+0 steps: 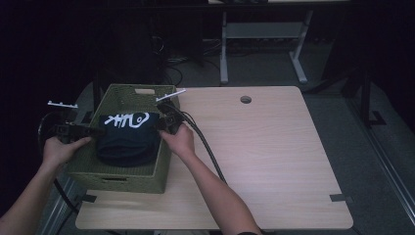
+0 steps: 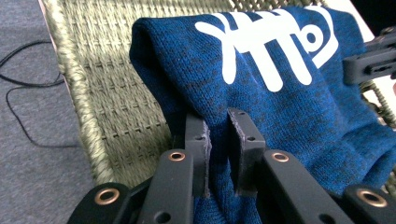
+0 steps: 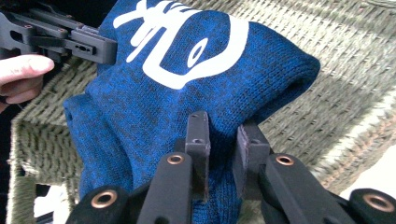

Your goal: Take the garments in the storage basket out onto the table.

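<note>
A folded dark blue knit garment (image 1: 128, 136) with white lettering hangs inside a green woven basket (image 1: 161, 170) at the table's left. My left gripper (image 1: 97, 131) pinches the garment's left edge; in the left gripper view its jaws stand close together with blue cloth (image 2: 280, 93) between them, midway at my left gripper (image 2: 218, 140). My right gripper (image 1: 161, 123) pinches the garment's right edge. The right gripper view has the knit (image 3: 154, 107) squeezed between the jaws of my right gripper (image 3: 223, 140). The far gripper (image 3: 70, 39) and a hand show at the top left there.
The basket rim (image 2: 88, 140) and woven wall (image 3: 355, 70) surround the garment. A light wooden tabletop (image 1: 274, 147) stretches to the right, with a round cable hole (image 1: 245, 99). A thick black cable (image 1: 208, 149) trails across it. Desk legs (image 1: 224, 54) stand behind.
</note>
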{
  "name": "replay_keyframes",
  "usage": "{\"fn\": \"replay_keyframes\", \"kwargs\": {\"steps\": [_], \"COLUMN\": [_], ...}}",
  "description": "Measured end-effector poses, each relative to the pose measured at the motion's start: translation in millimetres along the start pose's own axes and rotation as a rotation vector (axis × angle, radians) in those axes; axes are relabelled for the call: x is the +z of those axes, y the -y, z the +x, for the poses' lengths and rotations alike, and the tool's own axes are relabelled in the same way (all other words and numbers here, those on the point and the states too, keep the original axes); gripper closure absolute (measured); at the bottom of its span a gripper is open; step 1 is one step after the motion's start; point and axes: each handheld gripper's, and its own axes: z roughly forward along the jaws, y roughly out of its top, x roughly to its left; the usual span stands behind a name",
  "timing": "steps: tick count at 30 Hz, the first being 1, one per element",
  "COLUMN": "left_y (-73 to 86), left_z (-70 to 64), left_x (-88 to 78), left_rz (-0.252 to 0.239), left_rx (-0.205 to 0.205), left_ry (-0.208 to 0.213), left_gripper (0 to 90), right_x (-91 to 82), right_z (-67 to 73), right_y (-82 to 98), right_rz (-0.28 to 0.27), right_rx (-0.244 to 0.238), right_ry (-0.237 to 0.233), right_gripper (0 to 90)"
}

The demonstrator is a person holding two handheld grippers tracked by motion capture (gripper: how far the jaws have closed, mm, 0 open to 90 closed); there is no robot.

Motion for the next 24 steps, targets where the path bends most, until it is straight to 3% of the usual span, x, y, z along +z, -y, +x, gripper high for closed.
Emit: {"fn": "replay_keyframes", "kwargs": {"steps": [3, 4, 9, 16, 24], "left_y": [-2.4, -2.7, -1.6, -0.3, 6.5], "left_z": [-2.5, -2.4, 1.6, 0.7, -17.9], "left_x": [0.2, 0.3, -3.1, -17.0, -31.4], "left_rz": [0.002, 0.001, -0.027, -0.097, -0.166], "left_rx": [0.013, 0.011, -0.027, -0.041, -0.030], "left_ry": [-0.035, -0.044, -0.066, -0.036, -0.020], "left_gripper": [77.0, 71.7, 64.2, 64.2, 63.1], "right_x": [0.5, 0.5, -2.8, -17.2, -36.5], "right_z": [-0.4, -0.6, 1.7, 1.3, -0.9], "right_y": [-0.2, -0.1, -0.7, -3.3, -2.2], "right_rz": [0.002, 0.000, -0.008, -0.062, -0.097], "right_rx": [-0.005, 0.000, -0.016, -0.012, -0.018], "right_ry": [0.021, 0.030, 0.042, 0.001, -0.043], "right_gripper": [71.0, 68.5, 64.8, 63.3, 58.6]}}
